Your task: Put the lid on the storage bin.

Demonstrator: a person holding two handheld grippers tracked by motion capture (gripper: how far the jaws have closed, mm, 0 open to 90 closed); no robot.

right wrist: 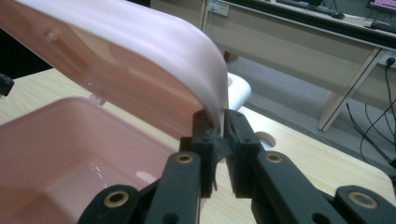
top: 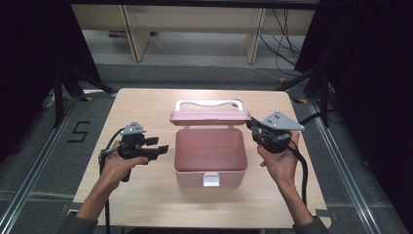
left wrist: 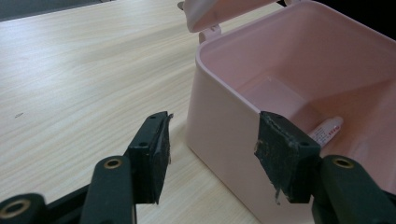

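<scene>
The right gripper point(right wrist: 215, 140) has its jaws pinched tight on the edge of the lid point(right wrist: 140, 51), holding it raised at about 1 o'clock of the box; the left gripper point(left wrist: 212, 149) stands with its jaws wide apart, holding nothing, the near corner of the pink box point(left wrist: 280, 84) between them without clear contact; in the high view that gripper point(top: 158, 150) sits at 9 o'clock of the box point(top: 209, 151), which rests mid-table point(top: 146, 107); the box is smooth, glossy plastic with rounded corners, a white handle point(top: 209, 104) and a pale front latch point(top: 211, 179); the table is light wood grain; the jaw pads look frayed and rubbery; the left gripper view reveals a small white tube point(left wrist: 327, 130) lying inside.
</scene>
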